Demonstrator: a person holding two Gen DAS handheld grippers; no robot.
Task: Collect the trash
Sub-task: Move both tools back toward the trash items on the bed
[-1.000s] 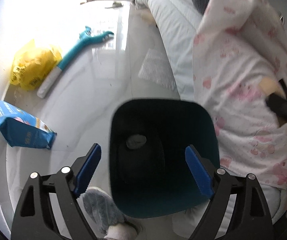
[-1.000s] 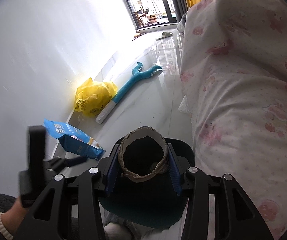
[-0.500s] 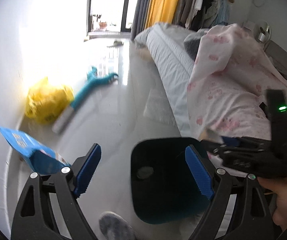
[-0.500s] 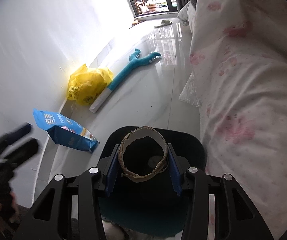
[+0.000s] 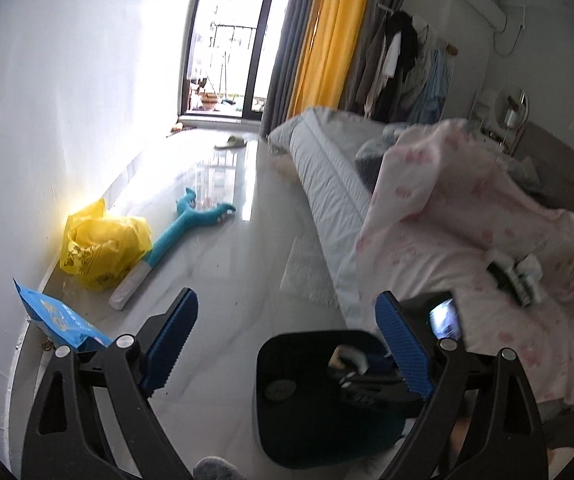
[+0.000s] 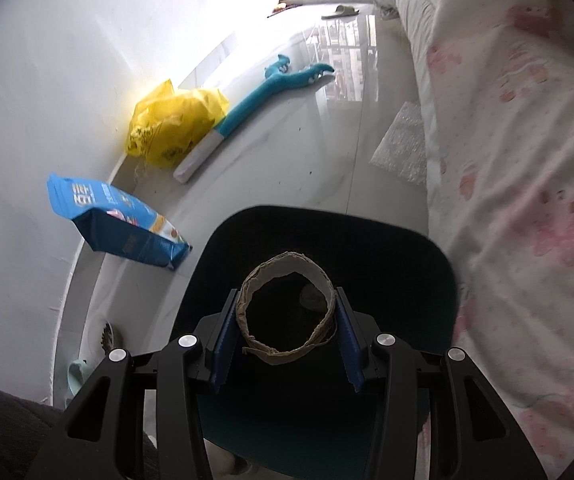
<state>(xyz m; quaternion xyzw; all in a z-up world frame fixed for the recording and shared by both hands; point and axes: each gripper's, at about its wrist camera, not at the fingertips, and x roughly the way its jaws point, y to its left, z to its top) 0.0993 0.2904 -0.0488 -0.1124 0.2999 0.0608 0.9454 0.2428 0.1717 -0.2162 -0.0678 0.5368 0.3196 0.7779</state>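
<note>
Low in the frame, the right gripper (image 6: 287, 330) pinches a cardboard ring (image 6: 286, 307) over the dark bin (image 6: 427, 268), apparently for dropping, while the left gripper (image 5: 287, 344) hangs spread and empty.

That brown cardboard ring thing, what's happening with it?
A person is tidying up with a grabber in each hand. The right gripper is squeezing the cardboard ring right above the open dark bin, ready to drop it in. The left gripper is open and holds nothing. A blue bag and a yellow bag lie on the floor.
</note>
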